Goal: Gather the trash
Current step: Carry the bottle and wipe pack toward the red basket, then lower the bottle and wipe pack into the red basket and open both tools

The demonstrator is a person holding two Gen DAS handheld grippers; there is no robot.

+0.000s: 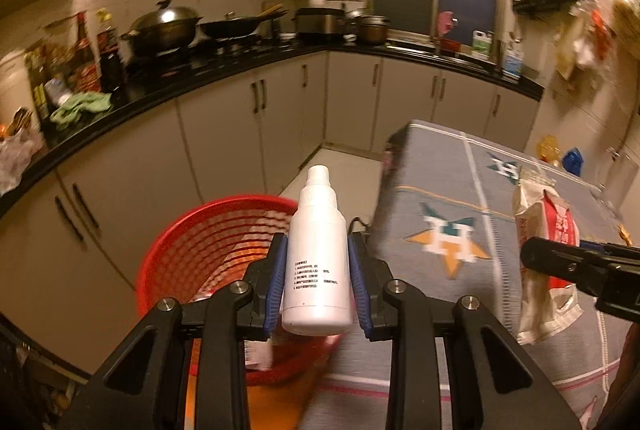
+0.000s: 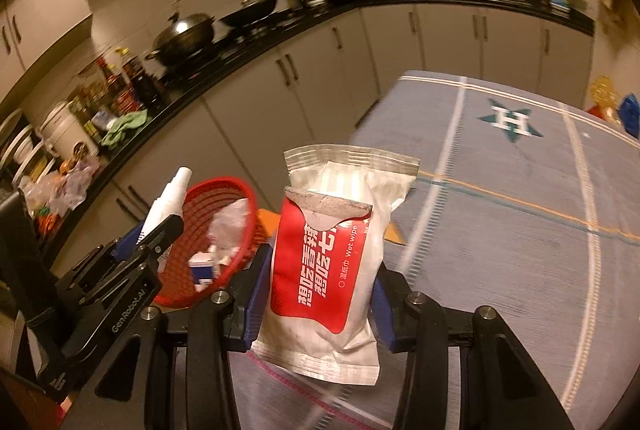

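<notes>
The left gripper clamps a smooth white plastic bottle by its round body, nozzle forward, while the right gripper pinches a soft, crinkled red-and-white wet-wipe pack across its middle, both apparently carried as trash. Just beyond, off the edge of the grey cloth-covered table, the red plastic lattice basket holds scraps, likely where both go.

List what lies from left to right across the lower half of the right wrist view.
left gripper holding the white spray bottle → red basket with scraps in it → wet wipe pack clamped in the right gripper → grey tablecloth
</notes>
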